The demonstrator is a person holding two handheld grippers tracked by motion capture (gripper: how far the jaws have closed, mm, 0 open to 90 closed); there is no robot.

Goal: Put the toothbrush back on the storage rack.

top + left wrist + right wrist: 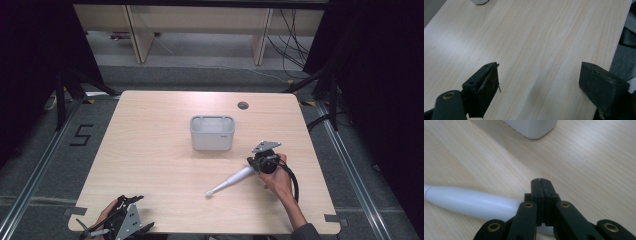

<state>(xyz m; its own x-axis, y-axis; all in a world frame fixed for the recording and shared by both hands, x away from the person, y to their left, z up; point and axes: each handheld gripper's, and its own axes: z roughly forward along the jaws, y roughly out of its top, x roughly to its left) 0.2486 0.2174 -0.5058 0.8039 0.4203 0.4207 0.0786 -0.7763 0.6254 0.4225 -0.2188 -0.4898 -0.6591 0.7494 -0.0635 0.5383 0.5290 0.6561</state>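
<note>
- My right gripper (256,164) sits right of centre in the high view, just below and to the right of the white bin (212,132), and my hand wraps its body from below.
- Its fingers (536,188) are pressed flat together in the right gripper view, with nothing visible between the tips.
- A white electric toothbrush handle (231,181) lies on the pale wooden surface (160,165), slanting from my right gripper down to the left towards the frame's lower middle.
- In the right gripper view the handle (471,202) runs in from the left edge and passes under the base of my shut fingers; I cannot tell whether they touch it.
- My left gripper (120,220) rests at the lower left of the high view, well apart from the toothbrush handle.
- Its fingers (484,90) stand wide apart over bare wood.
</note>
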